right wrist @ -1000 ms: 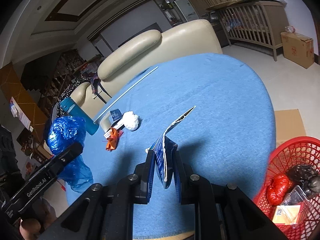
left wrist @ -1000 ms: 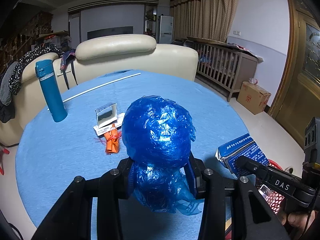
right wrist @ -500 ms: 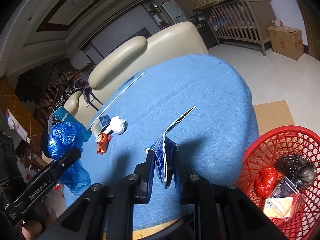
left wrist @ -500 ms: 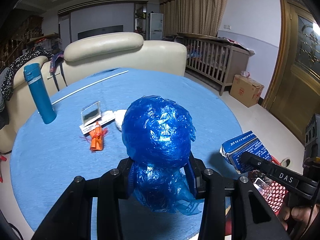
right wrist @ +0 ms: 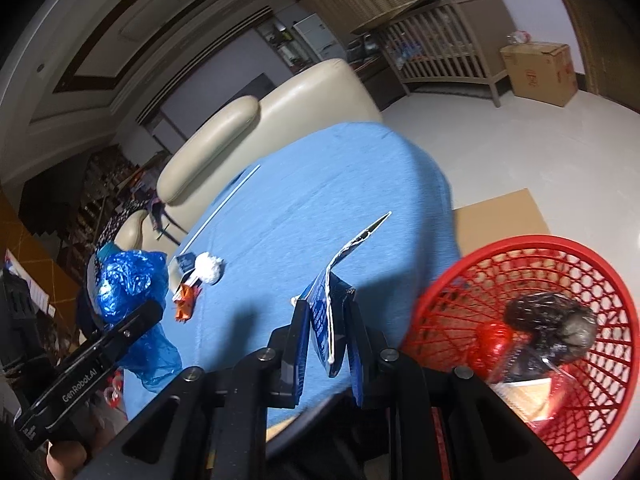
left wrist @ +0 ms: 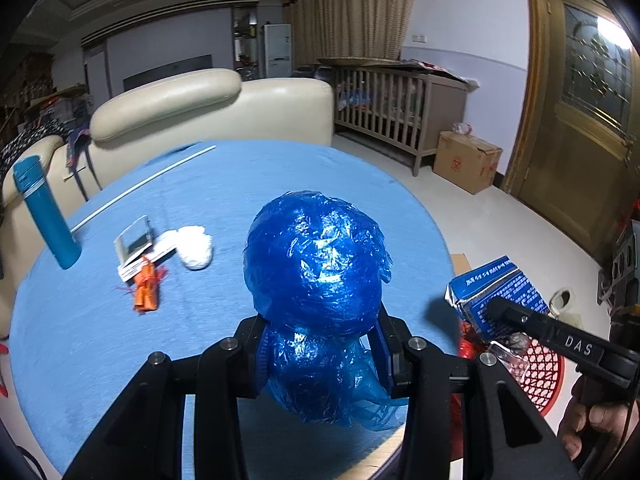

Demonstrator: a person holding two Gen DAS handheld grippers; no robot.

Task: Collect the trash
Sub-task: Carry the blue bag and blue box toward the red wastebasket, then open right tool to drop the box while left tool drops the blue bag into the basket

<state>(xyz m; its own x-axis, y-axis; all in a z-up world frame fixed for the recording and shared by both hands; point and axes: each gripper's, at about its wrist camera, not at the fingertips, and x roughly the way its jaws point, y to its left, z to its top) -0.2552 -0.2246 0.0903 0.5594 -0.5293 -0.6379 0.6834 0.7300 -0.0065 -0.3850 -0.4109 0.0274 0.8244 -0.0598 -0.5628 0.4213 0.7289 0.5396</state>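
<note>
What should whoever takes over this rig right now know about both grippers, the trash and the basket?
Left gripper: shut on the crumpled blue plastic bag, held above the table's near edge.
Right gripper: shut on the flattened blue carton, beside the red mesh plastic basket on the floor.
Done: basket already holds a black bag, a red bag and clear packaging.
Left: drop the carton and the blue bag in the basket, then collect the white crumpled paper wad, the orange wrapper and the small card box on the blue tablecloth. The teal flask is likely not trash.
</note>
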